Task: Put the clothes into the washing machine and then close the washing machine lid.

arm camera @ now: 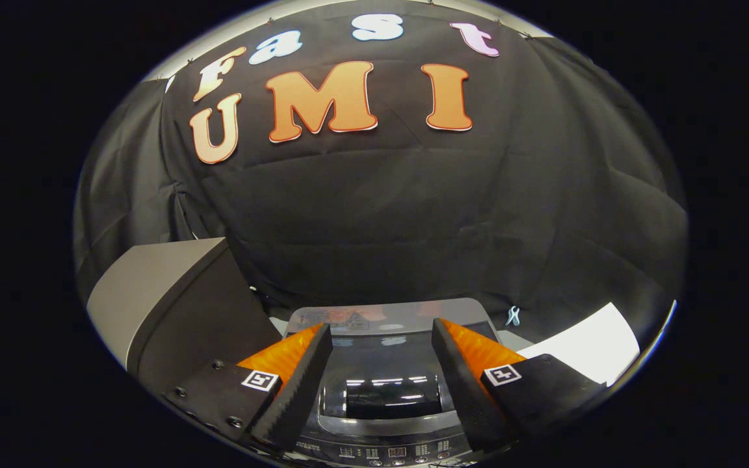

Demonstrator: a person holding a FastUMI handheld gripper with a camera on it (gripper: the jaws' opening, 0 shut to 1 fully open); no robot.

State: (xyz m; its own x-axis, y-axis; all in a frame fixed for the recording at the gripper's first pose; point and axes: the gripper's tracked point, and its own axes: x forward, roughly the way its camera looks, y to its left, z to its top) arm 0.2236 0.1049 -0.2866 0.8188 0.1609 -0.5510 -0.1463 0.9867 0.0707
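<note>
The washing machine (384, 390) stands below and just ahead of my fingers, seen from above. Its glossy dark lid (381, 351) lies flat and shut over the tub, mirroring ceiling lights. The control panel (374, 450) runs along the machine's near edge. My gripper (381, 338) is open, the two fingers spread wide above the lid with nothing between them. No clothes are in sight.
A grey box-like cabinet (166, 292) stands to the left of the machine, close to the left finger. A white sheet or board (586, 348) lies to the right. The booth's black cloth wall (413, 214) hangs close behind the machine.
</note>
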